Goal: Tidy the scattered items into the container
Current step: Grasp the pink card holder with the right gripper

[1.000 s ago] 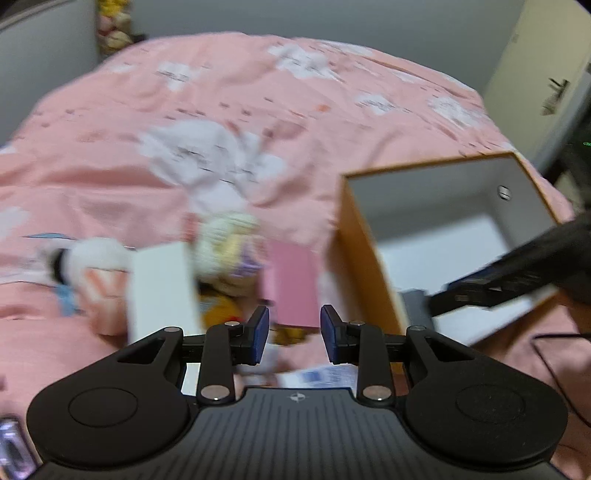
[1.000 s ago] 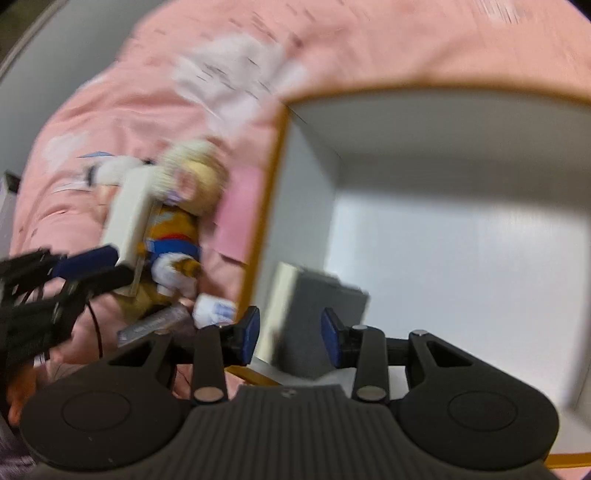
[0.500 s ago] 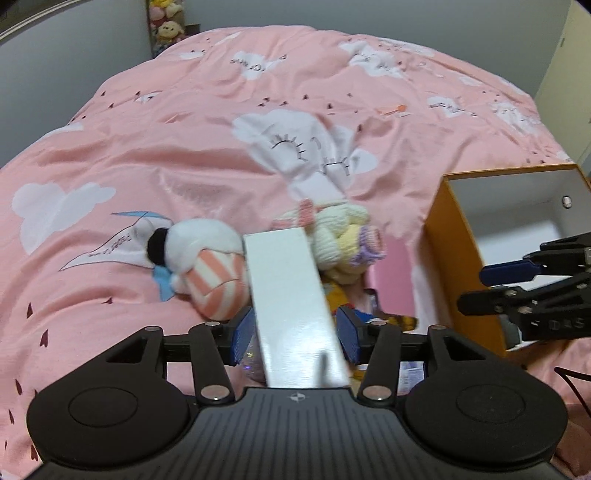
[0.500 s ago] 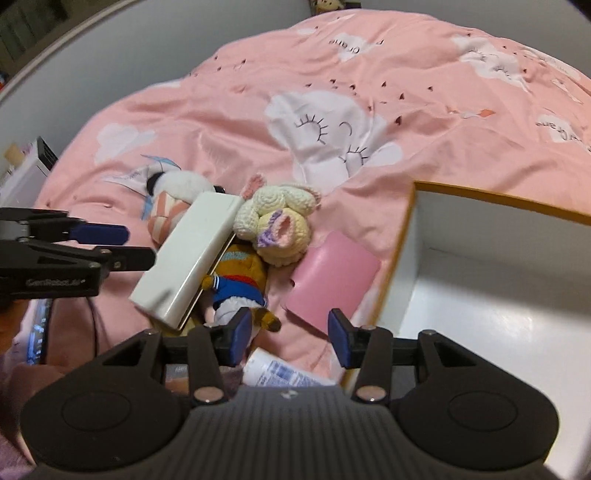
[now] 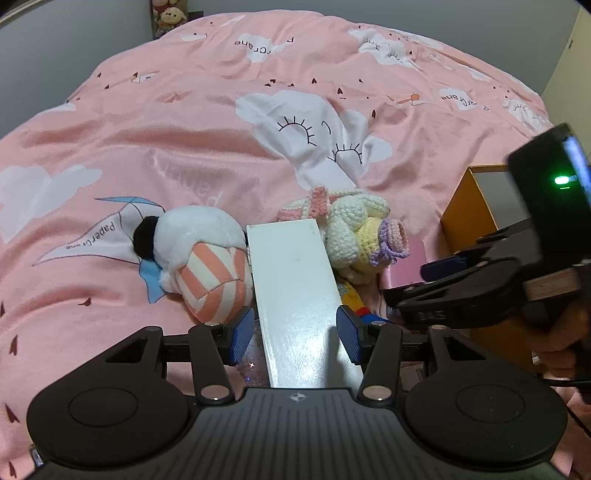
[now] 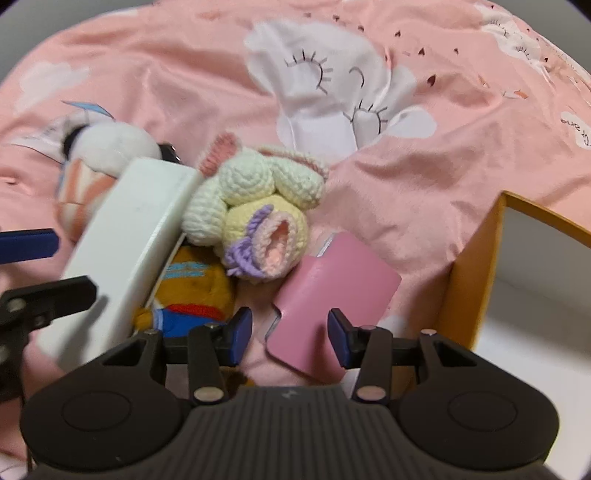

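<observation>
My left gripper point(image 5: 295, 338) is open with its jaws on either side of a long white box point(image 5: 295, 291) on the pink bed; whether the pads touch it I cannot tell. The box also shows in the right wrist view point(image 6: 125, 236). My right gripper point(image 6: 291, 334) is open, straddling the near end of a flat pink case point(image 6: 332, 299). A crocheted cream doll point(image 6: 255, 218) lies beside the box, an orange and blue plush point(image 6: 192, 291) under it. A white plush with striped body point(image 5: 199, 254) lies left of the box. The orange container point(image 6: 469, 269) stands at right.
The pink bedspread point(image 5: 221, 110) with cloud prints covers the whole surface. The right gripper and the hand holding it point(image 5: 517, 280) fill the right side of the left wrist view, in front of the container point(image 5: 469, 218). A shelf with toys point(image 5: 170, 14) stands far back.
The right gripper has left the container and come down over the pink case. The left gripper has moved forward around the white box, and its jaws have widened.
</observation>
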`<state>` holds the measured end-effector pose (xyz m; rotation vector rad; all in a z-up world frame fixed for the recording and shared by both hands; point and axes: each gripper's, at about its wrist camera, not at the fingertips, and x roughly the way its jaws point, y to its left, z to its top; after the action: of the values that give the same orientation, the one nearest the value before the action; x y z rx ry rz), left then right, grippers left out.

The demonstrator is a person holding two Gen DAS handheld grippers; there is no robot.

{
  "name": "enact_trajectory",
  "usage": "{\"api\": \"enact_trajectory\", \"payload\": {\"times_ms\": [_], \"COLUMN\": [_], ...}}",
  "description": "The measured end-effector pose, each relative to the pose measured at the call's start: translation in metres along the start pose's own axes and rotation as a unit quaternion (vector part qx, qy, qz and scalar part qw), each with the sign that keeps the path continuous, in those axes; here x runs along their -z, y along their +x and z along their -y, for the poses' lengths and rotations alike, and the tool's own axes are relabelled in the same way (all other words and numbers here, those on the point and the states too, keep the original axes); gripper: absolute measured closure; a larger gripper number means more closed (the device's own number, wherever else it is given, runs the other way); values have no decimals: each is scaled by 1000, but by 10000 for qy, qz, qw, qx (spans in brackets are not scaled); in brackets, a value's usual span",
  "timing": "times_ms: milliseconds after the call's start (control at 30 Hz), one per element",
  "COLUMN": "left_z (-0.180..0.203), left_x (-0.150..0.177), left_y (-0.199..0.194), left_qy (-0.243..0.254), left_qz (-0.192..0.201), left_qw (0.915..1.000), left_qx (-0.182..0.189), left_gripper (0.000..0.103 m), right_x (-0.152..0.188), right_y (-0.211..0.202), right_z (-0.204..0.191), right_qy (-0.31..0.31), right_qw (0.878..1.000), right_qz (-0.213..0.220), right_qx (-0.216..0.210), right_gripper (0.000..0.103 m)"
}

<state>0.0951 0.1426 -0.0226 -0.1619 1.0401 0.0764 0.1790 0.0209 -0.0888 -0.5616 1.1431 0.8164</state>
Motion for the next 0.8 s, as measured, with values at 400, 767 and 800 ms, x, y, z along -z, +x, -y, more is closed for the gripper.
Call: {"api": "enact_trajectory", "payload": {"times_ms": [400,767,800], "left_z": [-14,4,7], "left_x": [-1,7,9], "left_y": [10,-19,-23], "left_qy": [-283,295,389], "left_qz": [-60,175,169], "left_qw": [9995,9978,9969], "left_qx": [160,568,665], "left_gripper": [45,46,46], "right_x": [-9,2,4], "right_y": [45,15,11], "right_z": [-3,4,5], "right_qy": [-87,-97,-112], "right_qw": [9979,9994,9994], "right_qz": [-308,-152,-136], "right_qx": [564,308,289], "right_gripper": [18,59,62]}}
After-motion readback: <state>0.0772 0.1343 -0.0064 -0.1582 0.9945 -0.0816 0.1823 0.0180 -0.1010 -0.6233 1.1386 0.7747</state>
